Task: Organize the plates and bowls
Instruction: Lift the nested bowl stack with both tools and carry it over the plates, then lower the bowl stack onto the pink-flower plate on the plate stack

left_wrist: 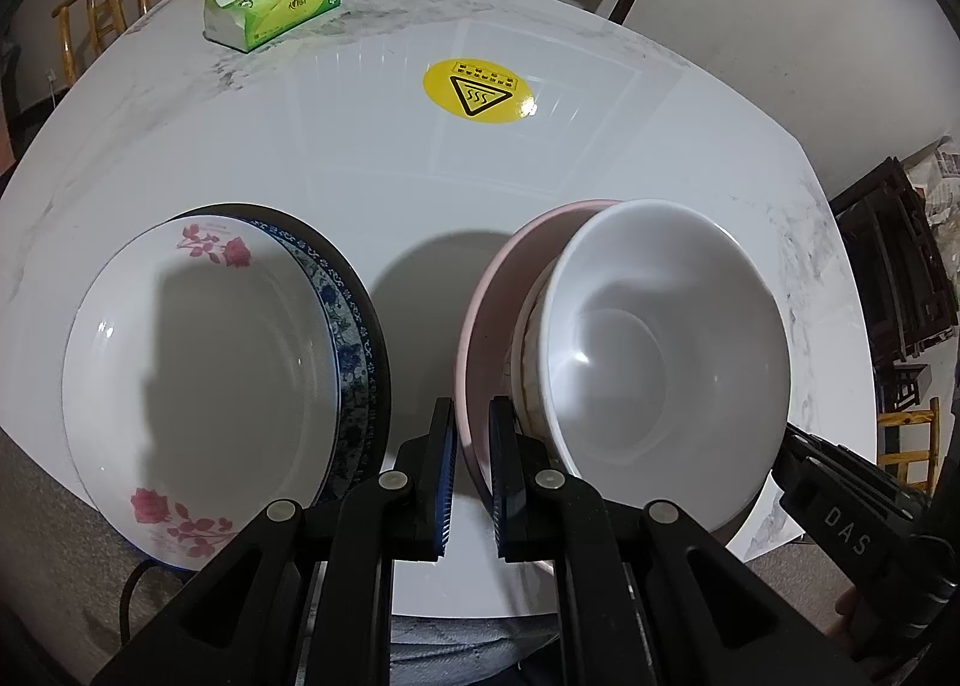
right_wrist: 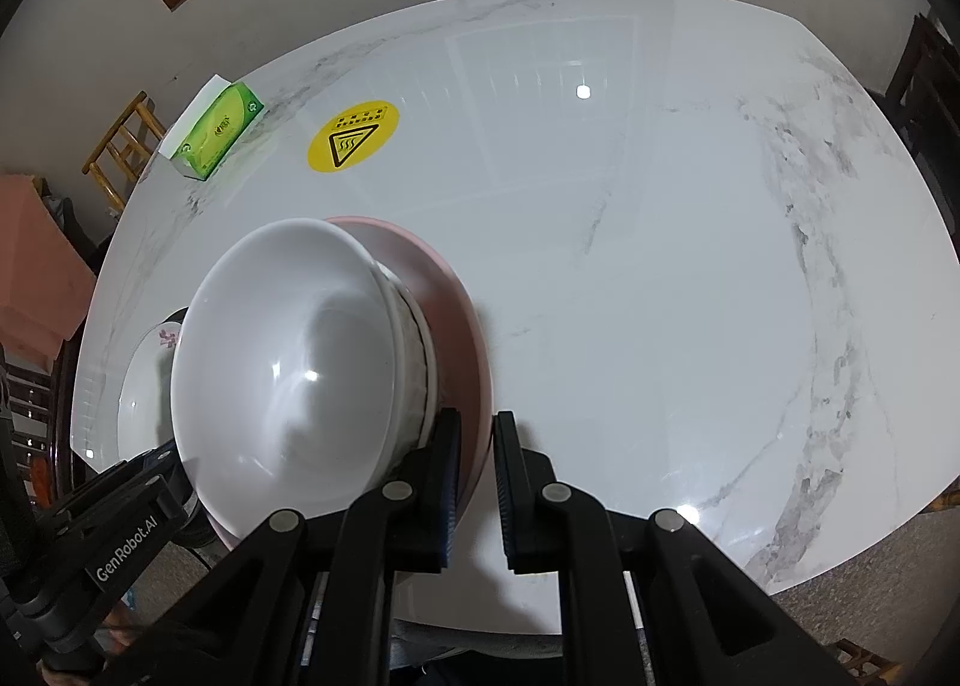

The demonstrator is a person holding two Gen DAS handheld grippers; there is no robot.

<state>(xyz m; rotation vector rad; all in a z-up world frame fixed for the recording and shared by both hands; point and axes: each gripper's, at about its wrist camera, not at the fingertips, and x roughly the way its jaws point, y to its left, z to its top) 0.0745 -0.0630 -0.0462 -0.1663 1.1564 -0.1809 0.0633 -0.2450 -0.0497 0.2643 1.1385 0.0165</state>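
Holding position over two stacks of tableware near the front edge of the marble bench (left_wrist: 540, 164).

Item 1: pink plate (left_wrist: 480, 350), glazed, rigid, breakable. It carries a patterned bowl (left_wrist: 531, 386), of which only a strip of wall shows, nested under a plain white bowl (left_wrist: 666, 350). Judged heavy as a load of three, with slick surfaces; the bowls could slide if the plate tilts. The thin rim is the only hold on offer, best taken on opposite sides and kept level.

Left gripper (left_wrist: 473, 482): jaws nearly closed, pinching the plate's near left rim, one pad outside and one inside the lip.

Right gripper (right_wrist: 477, 482): jaws likewise drawn in on the pink plate (right_wrist: 456, 338), with the rim between the pads at the plate's right side. Contact of the outer pad is not clear in the right wrist view. The white bowl (right_wrist: 288, 374) sits just left of the jaws, the patterned bowl (right_wrist: 414, 338) showing beneath it.

Item 2: rose-printed white plate (left_wrist: 198, 380), topmost of a second stack, over a blue-and-white patterned plate (left_wrist: 354, 350) and a dark plate (left_wrist: 372, 326). This stack stands just beside the left gripper, on its left, not held. Same fragile, slippery ware.

Sundries, well apart at the far side: green tissue pack (left_wrist: 276, 5), yellow hot-surface sticker (left_wrist: 480, 89).
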